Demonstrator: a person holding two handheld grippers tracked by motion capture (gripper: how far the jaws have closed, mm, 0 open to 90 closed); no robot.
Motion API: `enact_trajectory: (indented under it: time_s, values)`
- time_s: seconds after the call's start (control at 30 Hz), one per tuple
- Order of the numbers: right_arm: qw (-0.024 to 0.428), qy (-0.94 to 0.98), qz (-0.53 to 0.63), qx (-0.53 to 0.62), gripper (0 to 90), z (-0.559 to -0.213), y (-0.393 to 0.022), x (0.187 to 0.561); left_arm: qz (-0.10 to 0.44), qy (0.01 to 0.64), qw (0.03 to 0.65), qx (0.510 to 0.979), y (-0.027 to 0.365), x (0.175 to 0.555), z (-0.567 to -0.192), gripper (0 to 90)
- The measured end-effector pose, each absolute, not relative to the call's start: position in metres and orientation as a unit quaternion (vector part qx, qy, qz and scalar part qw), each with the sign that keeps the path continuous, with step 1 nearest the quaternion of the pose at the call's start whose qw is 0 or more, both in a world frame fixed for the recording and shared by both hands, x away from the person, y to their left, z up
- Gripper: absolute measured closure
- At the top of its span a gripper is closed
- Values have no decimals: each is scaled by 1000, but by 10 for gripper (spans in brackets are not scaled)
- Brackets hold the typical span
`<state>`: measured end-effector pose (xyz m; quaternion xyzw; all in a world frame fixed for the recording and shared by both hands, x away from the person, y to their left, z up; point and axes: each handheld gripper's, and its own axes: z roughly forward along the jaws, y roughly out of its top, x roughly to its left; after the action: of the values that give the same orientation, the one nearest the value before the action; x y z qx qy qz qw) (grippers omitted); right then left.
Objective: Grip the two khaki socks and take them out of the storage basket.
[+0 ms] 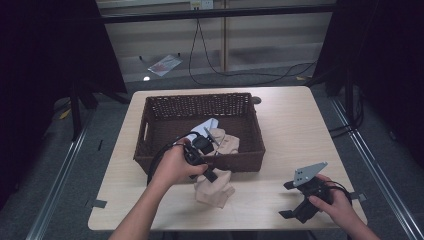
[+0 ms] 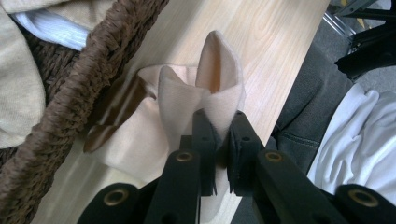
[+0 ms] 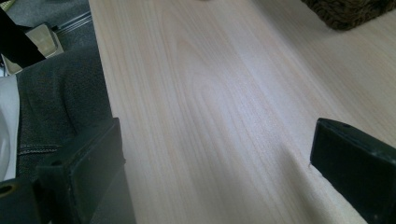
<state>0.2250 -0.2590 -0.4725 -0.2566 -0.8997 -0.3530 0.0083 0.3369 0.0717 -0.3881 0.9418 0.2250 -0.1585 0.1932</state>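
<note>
At left, wicker basket (image 1: 150,131) on the table (image 1: 290,125), holding beige and white cloth pieces (image 1: 225,141). Just in front of its near wall, left gripper (image 1: 212,176) pinched shut on a beige sock (image 1: 212,189); jaws clamped on a raised fold near the cuff, rest of the sock slumped on the wood beside the basket. In the left gripper view, sock (image 2: 205,98) standing up in soft folds above the jaws, basket rim (image 2: 84,70) close at left. Likely light, limp, a bit stretchy, not fragile; best taken by a bunched fold or the cuff edge, since a single thin layer may slip. At right, right gripper (image 1: 295,200) resting low near the table's front edge, jaws spread wide and empty, well apart from the sock.
</note>
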Motion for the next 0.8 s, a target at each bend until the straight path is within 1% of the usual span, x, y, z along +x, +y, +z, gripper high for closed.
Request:
enact_trajectory:
  time_s: [0.13, 0.17, 0.23, 0.33, 0.37, 0.43, 0.47, 0.5, 0.6, 0.63, 0.67, 0.7, 0.8]
  values:
    - [9, -901, -352, -252, 22, -472, -259, 225, -159, 227, 196, 941, 71, 336, -391, 817]
    - [9, -900, -354, -254, 22, -473, -259, 225, -159, 226, 196, 941, 71, 336, -391, 794]
    - [10, -900, -355, -255, 22, -473, -259, 225, -148, 230, 201, 941, 72, 337, -392, 722]
    - [10, -899, -355, -257, 22, -472, -259, 225, -128, 235, 196, 944, 75, 337, -391, 555]
    - [8, -900, -353, -255, 22, -473, -259, 224, -115, 230, 198, 946, 75, 336, -391, 428]
    - [8, -900, -353, -256, 22, -473, -259, 224, -113, 223, 194, 949, 76, 335, -390, 421]
    - [9, -900, -352, -257, 22, -473, -259, 224, -112, 223, 198, 948, 76, 333, -391, 400]
    - [7, -899, -355, -257, 22, -472, -259, 224, -107, 220, 197, 949, 75, 331, -391, 337]
    - [10, -898, -355, -259, 22, -472, -259, 224, -102, 216, 198, 951, 76, 329, -392, 263]
    - [10, -898, -355, -259, 22, -472, -259, 224, -100, 214, 194, 952, 77, 329, -392, 263]
    - [10, -899, -354, -257, 22, -472, -258, 223, -104, 226, 191, 949, 79, 327, -393, 201]
    - [10, -899, -354, -257, 22, -472, -258, 223, -104, 226, 191, 949, 79, 327, -393, 167]
    - [10, -899, -354, -256, 22, -472, -259, 224, -95, 220, 193, 951, 82, 326, -392, 151]
